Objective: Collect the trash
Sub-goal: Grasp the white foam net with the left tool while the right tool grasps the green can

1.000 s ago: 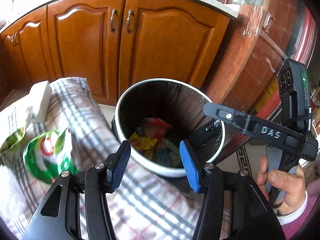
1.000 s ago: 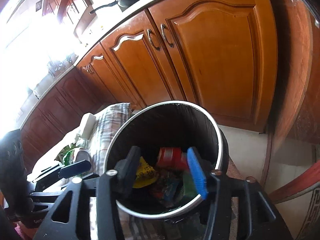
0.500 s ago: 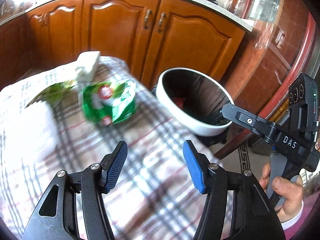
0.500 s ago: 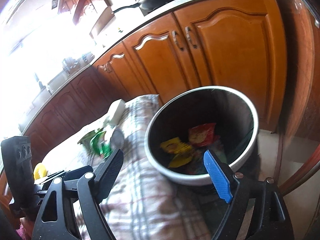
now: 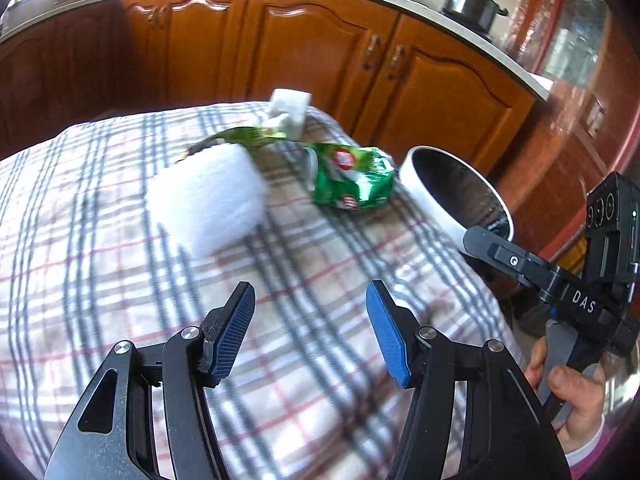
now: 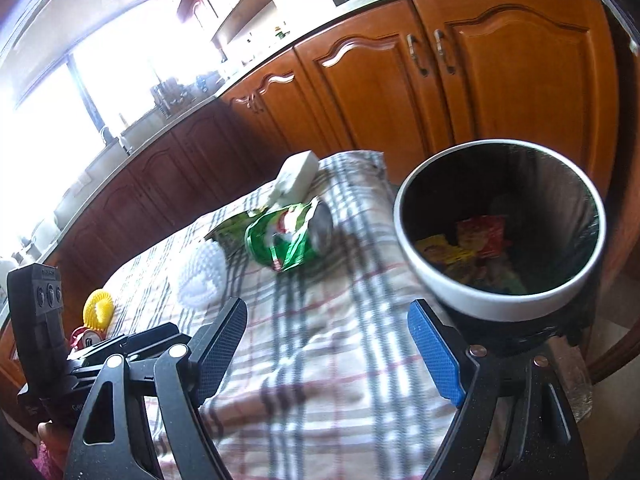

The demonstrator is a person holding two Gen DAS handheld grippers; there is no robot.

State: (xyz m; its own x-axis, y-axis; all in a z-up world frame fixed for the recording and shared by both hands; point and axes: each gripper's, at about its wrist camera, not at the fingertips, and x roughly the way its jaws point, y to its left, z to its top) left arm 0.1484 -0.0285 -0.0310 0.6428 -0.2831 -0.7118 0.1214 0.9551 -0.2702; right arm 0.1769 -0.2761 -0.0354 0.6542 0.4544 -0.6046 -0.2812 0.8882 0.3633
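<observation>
Both your left gripper [image 5: 310, 320] and right gripper [image 6: 326, 344] hang spread and empty over the checked tablecloth [image 5: 120, 280], and that crumpled green foil snack bag [image 5: 352, 180] near its far edge beside the white-rimmed bin [image 6: 500, 304] looks light, crinkly, slippery, so pinch a raised fold.

We are seeing four pieces of trash lying on the checked tablecloth [image 5: 120, 280]. The green wrapper [image 5: 350, 180], crumpled, shiny, with red-and-white logos, is lying near the cloth's far edge, closest to the bin. A flatter green packet [image 5: 240, 136] is lying just behind it, touching a white box [image 5: 290, 114] that is sitting at the far edge, slightly tilted. A white fluffy wad [image 5: 210, 204] is resting toward the cloth's middle, beside the packet. The bin [image 6: 500, 308], round, white-rimmed, black-lined, is standing upright beyond the cloth's corner, holding red and yellow wrappers [image 6: 468, 244] at its bottom.
</observation>
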